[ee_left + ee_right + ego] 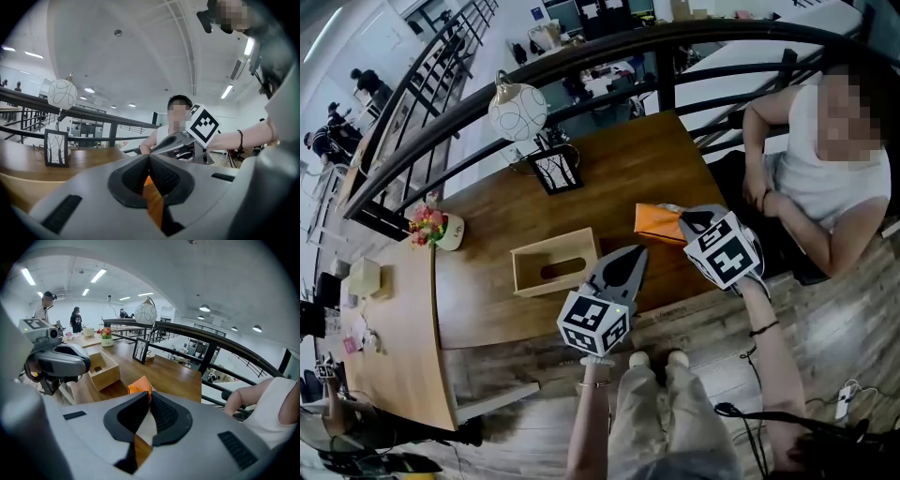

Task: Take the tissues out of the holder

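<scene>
Tissues, an orange pack (656,223), are out of the wooden holder (528,270), just to its right above the table (487,234). Our right gripper (682,219) pinches the pack's white flap, we judge to carry it clear; our left gripper (637,253) hangs near, closed and empty.

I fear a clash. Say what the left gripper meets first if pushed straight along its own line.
Most likely the orange tissue pack, or the right gripper holding it, just ahead of the left gripper; depth is hard to judge.
</scene>
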Action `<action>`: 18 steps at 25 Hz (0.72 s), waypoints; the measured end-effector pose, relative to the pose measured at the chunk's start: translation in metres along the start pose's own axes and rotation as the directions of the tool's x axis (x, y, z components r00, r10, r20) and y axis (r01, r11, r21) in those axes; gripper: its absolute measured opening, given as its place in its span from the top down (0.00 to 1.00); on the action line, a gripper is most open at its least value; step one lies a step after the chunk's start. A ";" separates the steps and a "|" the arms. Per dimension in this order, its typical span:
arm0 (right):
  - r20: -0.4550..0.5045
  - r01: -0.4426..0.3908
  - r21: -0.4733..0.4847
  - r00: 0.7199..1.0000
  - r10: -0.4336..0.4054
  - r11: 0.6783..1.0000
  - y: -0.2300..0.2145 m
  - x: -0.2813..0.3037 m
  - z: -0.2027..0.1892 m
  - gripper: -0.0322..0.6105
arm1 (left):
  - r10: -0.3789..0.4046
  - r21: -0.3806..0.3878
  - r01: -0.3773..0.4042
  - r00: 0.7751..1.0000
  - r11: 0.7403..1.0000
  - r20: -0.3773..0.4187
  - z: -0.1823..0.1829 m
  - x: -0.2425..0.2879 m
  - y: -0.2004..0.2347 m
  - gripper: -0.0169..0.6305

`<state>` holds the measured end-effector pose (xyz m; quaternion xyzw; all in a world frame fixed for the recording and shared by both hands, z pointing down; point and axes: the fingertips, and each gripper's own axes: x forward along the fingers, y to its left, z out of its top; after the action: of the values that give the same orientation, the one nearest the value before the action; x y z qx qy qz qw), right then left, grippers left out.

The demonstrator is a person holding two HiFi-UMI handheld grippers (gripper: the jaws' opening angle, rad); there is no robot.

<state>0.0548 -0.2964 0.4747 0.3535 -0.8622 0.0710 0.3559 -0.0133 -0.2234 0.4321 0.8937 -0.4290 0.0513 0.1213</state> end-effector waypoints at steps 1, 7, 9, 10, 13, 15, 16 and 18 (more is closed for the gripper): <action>0.012 0.004 0.005 1.000 -0.004 1.000 0.000 0.002 -0.002 0.90 | 0.002 -0.007 -0.002 1.000 1.000 -0.003 -0.004 0.004 0.000 0.96; 0.052 -0.022 0.047 0.998 0.020 0.999 0.017 0.003 -0.009 0.90 | 0.005 -0.056 -0.006 1.000 0.998 -0.024 -0.025 0.017 -0.004 0.96; 0.058 -0.030 0.068 0.998 0.026 0.997 0.020 0.001 -0.013 0.90 | 0.004 -0.065 -0.006 1.000 0.998 -0.030 -0.028 0.019 -0.007 0.96; 0.060 -0.033 0.078 0.998 0.028 0.996 0.021 0.001 -0.015 0.90 | 0.001 -0.070 -0.004 0.999 0.998 -0.033 -0.030 0.019 -0.009 0.96; 0.068 -0.038 0.093 0.997 0.032 0.995 0.028 0.002 -0.019 0.90 | -0.005 -0.077 0.002 0.999 0.997 -0.049 -0.038 0.018 -0.012 0.96; 0.071 -0.038 0.079 0.997 0.033 0.996 0.034 0.003 -0.019 0.90 | -0.006 -0.082 0.002 0.998 0.997 -0.056 -0.043 0.017 -0.012 0.96; 0.073 -0.040 0.076 0.997 0.034 0.996 0.038 0.004 -0.020 0.90 | -0.005 -0.085 0.000 0.998 0.996 -0.058 -0.046 0.016 -0.012 0.96; 0.072 -0.044 0.082 0.997 0.038 0.996 0.046 0.007 -0.024 0.90 | -0.005 -0.091 -0.001 0.998 0.996 -0.062 -0.051 0.013 -0.013 0.96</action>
<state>0.0350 -0.2575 0.5026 0.3525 -0.8776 0.1019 0.3085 0.0057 -0.2125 0.4816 0.8855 -0.4261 0.0594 0.1754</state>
